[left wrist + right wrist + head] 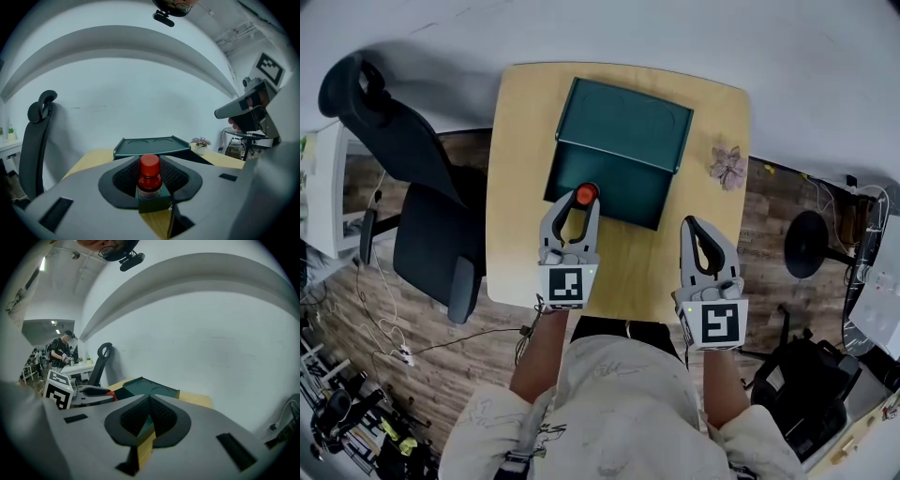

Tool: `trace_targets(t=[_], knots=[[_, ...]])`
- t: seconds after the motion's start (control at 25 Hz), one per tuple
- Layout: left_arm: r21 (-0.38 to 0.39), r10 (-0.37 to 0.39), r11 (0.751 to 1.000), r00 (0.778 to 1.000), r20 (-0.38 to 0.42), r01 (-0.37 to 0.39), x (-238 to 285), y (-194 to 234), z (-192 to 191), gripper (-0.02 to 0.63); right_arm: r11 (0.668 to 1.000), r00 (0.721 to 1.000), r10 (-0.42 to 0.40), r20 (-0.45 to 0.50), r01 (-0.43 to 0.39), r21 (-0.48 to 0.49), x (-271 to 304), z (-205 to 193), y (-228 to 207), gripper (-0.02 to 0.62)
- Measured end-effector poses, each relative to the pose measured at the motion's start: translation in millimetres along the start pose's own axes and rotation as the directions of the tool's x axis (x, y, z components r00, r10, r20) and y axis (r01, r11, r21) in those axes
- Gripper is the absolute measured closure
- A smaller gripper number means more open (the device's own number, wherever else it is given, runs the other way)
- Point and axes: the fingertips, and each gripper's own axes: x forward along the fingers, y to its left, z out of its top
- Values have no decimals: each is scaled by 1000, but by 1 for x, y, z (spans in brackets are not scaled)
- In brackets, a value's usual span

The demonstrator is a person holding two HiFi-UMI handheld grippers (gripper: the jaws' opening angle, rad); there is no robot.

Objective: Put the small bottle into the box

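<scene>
A small bottle [587, 194] with a red cap and dark red body stands upright between the jaws of my left gripper [579, 201], which is shut on it. In the left gripper view the bottle [150, 177] fills the gap between the pads. It hangs just at the near edge of the dark green box [609, 183], whose lid [630, 117] is tipped open toward the back. The lid [151, 146] shows right behind the bottle. My right gripper [704, 228] is shut and empty, over the table to the right of the box; its fingertips [149, 405] meet.
The box sits on a light wooden table [520, 234]. A small pink potted plant [729, 166] stands at the table's right edge. A black office chair [417, 202] is to the left, a round stool base [807, 244] to the right. A white wall lies behind.
</scene>
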Motion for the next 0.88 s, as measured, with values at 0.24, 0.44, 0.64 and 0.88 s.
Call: trace_targets(t=[0.24, 0.44, 0.64, 0.88], knots=[[-5, -5, 1000, 1000, 4, 5, 0, -1, -1, 477, 1000, 1000, 27, 6, -27, -9, 9, 0, 4, 581], [-18, -6, 1000, 1000, -13, 6, -2, 1, -4, 477, 999, 999, 36, 3, -36, -5, 14, 2, 11, 581], [-11, -10, 1000, 1000, 12, 10, -1, 2, 0, 476, 999, 999, 32, 2, -32, -14, 15, 4, 12, 581], [-46, -4, 999, 1000, -20, 3, 1, 3, -8, 375, 1000, 1000, 23, -2, -23, -16, 13, 4, 10, 581]])
